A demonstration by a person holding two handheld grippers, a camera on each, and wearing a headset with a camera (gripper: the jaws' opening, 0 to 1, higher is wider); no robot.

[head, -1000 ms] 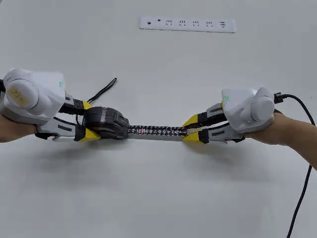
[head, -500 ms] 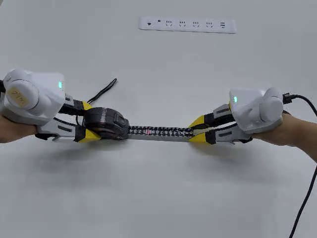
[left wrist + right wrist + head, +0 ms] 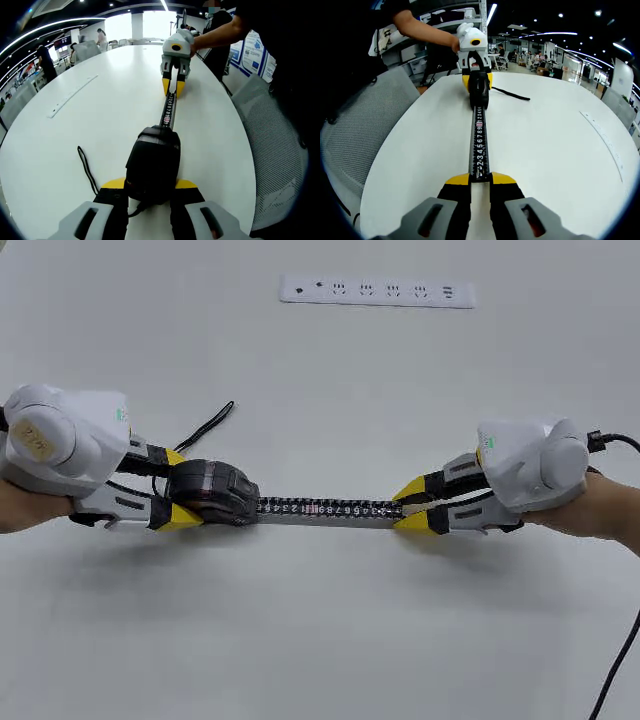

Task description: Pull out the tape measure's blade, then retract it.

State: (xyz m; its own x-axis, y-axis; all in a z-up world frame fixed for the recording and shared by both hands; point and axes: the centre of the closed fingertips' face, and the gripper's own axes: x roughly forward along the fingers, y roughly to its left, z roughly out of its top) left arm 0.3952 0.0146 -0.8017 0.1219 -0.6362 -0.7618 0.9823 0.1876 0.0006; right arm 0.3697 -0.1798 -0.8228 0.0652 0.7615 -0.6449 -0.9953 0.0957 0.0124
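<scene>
Two grippers face each other across the white table [image 3: 320, 630] in the head view. The left gripper [image 3: 180, 486] has its jaws closed around the black tape measure case [image 3: 215, 490], and the right gripper [image 3: 409, 507] has its jaws pinched nearly together on the far end of the blade [image 3: 330, 509]. The blade runs straight between them, left to right, its long axis in line with both sets of jaws; a power strip [image 3: 377, 290] lies well apart. In the left gripper view the case sits between the yellow tips, its strap [image 3: 87, 170] trailing to one side, and the blade leads straight ahead to the other gripper. In the right gripper view the numbered blade starts between the two tips, which are clamped on its end, and runs directly away to the case. Judging from this, any further pull goes along that line away from the case, and retracting means the right gripper travelling back along it toward the case.
</scene>
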